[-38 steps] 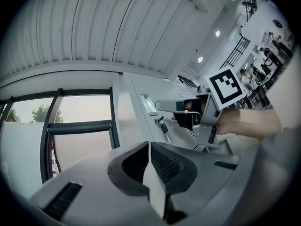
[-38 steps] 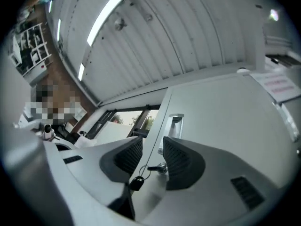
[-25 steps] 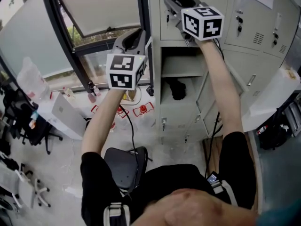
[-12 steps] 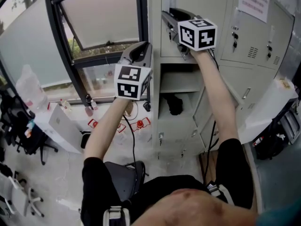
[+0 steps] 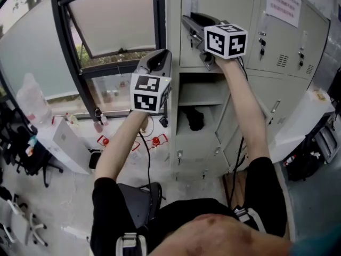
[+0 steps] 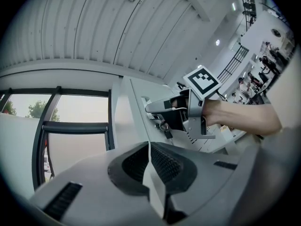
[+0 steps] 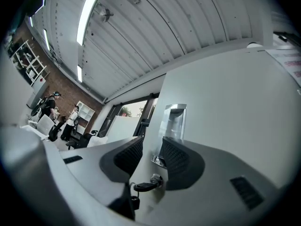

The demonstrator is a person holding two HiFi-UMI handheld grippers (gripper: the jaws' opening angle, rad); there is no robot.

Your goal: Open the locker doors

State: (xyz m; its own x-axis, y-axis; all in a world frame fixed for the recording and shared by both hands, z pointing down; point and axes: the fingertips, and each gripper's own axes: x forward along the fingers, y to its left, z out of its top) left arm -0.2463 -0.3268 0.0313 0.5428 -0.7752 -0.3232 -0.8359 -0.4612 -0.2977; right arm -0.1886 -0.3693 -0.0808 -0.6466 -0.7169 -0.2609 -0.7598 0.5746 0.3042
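Note:
A bank of grey lockers [image 5: 287,63] fills the right of the head view. One middle compartment [image 5: 205,92] stands open, with a black item [image 5: 195,119] on its lower shelf. Its door [image 5: 169,76] swings out edge-on, and my left gripper [image 5: 163,55] is shut on that thin edge [image 6: 149,166]. My right gripper [image 5: 186,20] is up against the closed top-left door [image 5: 229,1]. Its jaws stand apart either side of the chrome recessed handle [image 7: 172,121], just above the key [image 7: 146,186] in the lock; right gripper [image 7: 151,154] holds nothing that I can see.
A dark window frame [image 5: 106,33] stands left of the lockers. An office chair [image 5: 139,193] is below my arms, and a white counter [image 5: 306,119] juts out at the right. Desks and clutter [image 5: 32,121] line the left floor. People [image 7: 51,109] stand far off.
The head view has tilted a little, so the lockers sit lower in the picture. Both grippers keep their places on the door edge and at the handle.

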